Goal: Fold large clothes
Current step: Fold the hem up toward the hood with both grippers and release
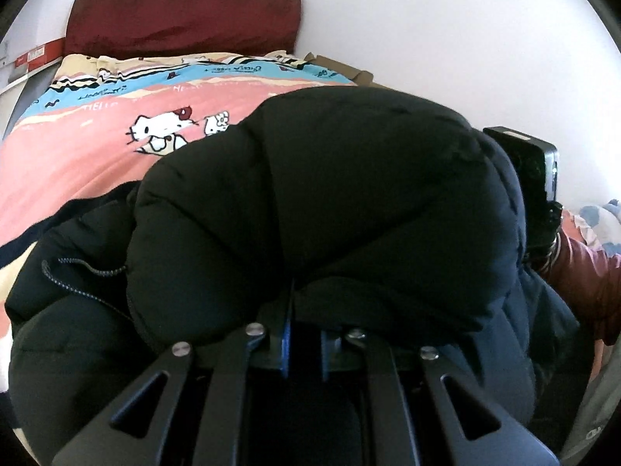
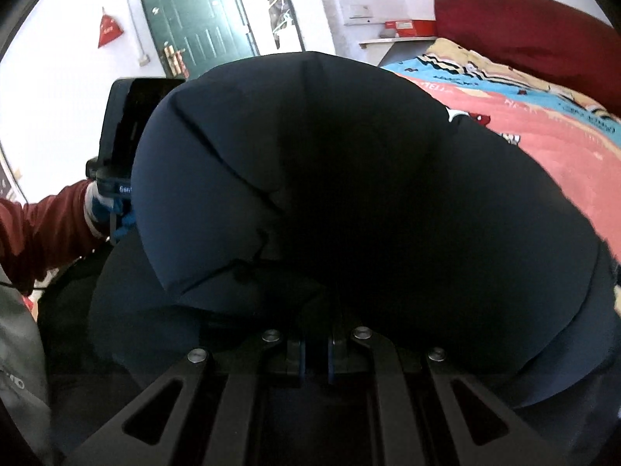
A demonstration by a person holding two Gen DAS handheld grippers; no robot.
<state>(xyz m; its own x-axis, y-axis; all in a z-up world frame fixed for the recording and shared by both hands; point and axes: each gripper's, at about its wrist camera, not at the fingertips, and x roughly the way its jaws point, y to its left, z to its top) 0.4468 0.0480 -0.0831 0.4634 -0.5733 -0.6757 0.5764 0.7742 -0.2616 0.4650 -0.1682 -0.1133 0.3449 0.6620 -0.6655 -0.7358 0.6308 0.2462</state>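
Observation:
A dark navy puffer jacket (image 1: 330, 202) fills most of the left wrist view, bulging up over my left gripper (image 1: 304, 334), whose jaws are shut on a fold of its fabric. The fingertips are buried in the padding. The same puffer jacket (image 2: 349, 194) swells in front of my right gripper (image 2: 316, 345), which is also shut on a fold of it, tips hidden. A drawcord (image 1: 77, 272) of the jacket lies at the left. The other gripper's body (image 1: 535, 178) shows at the right edge of the left view, and the left one (image 2: 120, 136) at the left of the right view.
The jacket rests on a bed with a pink cartoon-cat quilt (image 1: 97, 147) and a dark red headboard cushion (image 1: 182, 19). A person's red sleeve (image 2: 42, 229) is at the left. A green door (image 2: 194, 19) and a wall shelf with a red box (image 2: 407, 29) stand behind.

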